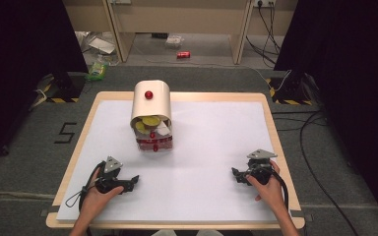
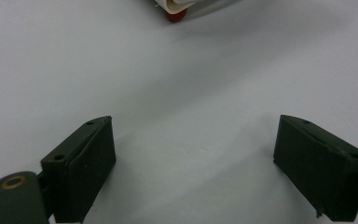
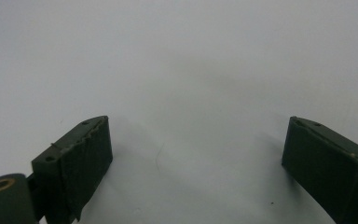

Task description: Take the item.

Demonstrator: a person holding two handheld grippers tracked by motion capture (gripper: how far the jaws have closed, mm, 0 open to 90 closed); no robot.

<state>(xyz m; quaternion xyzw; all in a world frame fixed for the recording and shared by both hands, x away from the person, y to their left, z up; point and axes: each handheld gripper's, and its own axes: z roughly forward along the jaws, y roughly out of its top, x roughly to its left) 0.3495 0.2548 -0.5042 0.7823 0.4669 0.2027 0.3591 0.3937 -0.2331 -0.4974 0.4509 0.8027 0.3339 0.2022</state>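
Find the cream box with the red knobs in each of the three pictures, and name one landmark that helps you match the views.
High view: the cream box stands on the white sheet, left of centre, towards the far edge.
Left gripper view: its lower corner and a red knob cross the top edge, middle.
Right gripper view: not in it.
Shared landmark: the white sheet under everything.

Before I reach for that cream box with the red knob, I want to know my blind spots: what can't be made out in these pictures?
- Contents of the cream box: high view, yellow and white pieces too small to identify, partly under its curved lid.
- The box in the left gripper view: cut off by the top edge, blurred.
- Clutter on the floor beyond the table: high view, too small and dim.
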